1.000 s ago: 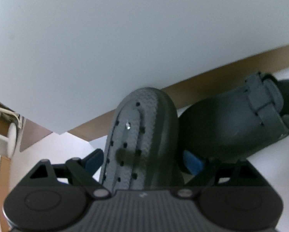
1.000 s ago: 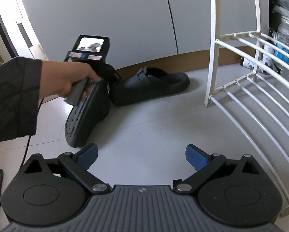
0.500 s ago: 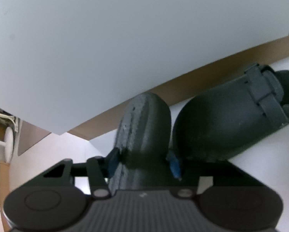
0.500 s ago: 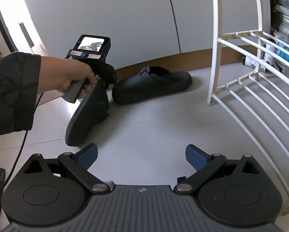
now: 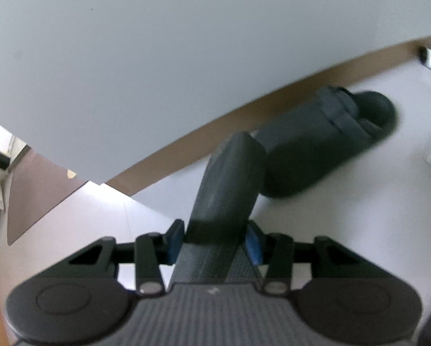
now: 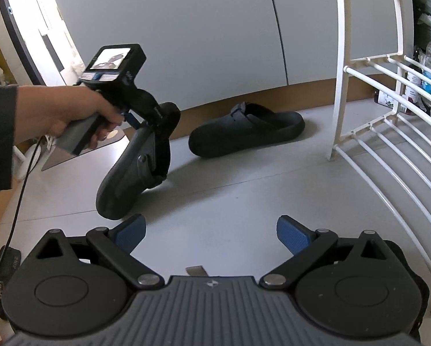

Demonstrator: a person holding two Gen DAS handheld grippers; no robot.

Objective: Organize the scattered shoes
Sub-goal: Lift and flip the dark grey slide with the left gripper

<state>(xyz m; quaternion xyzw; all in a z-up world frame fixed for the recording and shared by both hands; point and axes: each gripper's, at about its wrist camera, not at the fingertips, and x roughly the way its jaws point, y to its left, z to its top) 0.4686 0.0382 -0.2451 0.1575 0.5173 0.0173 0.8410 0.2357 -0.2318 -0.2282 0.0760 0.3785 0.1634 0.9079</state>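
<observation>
Lifting clog (image 6: 134, 170) | left gripper (image 5: 215, 238) squeezing its heel | right gripper (image 6: 211, 232) wide open, empty | keep grip tight, carry slow to rack (image 6: 388, 132)

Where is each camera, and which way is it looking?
Left wrist: sits on the left gripper, looks steeply down along its fingers at the held clog, the floor clog and the wall; only the gripper shows.
Right wrist: sits on the right gripper, looks down and forward over the floor to the rack; the open gripper, the left hand and its sleeve show.
Shared: both clogs, the wall and the left gripper closed on one clog.
</observation>
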